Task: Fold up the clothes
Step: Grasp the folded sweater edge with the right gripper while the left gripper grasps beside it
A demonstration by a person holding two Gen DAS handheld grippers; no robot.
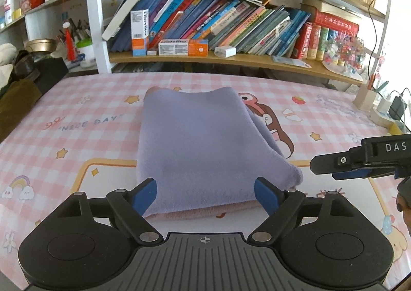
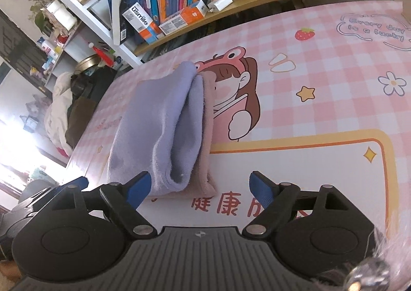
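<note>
A folded lavender cloth (image 1: 203,147) with a pink underside lies flat on the pink checked cartoon mat (image 1: 77,137). My left gripper (image 1: 205,192) stands open just in front of the cloth's near edge, and its blue pads (image 1: 146,193) press on nothing. In the right wrist view the same cloth (image 2: 164,126) shows its layered open side. My right gripper (image 2: 200,187) is open at the cloth's near right corner, with only that corner between its fingers and untouched. At the right edge of the left wrist view the right gripper (image 1: 331,169) shows side-on, apart from the cloth.
A low shelf of leaning books (image 1: 231,21), toothpaste boxes (image 1: 182,47) and a white charger (image 1: 225,51) runs behind the mat. A pen holder (image 1: 364,97) and plugs (image 1: 393,108) stand at the far right. Dark clothing (image 1: 18,90) is piled off the left edge.
</note>
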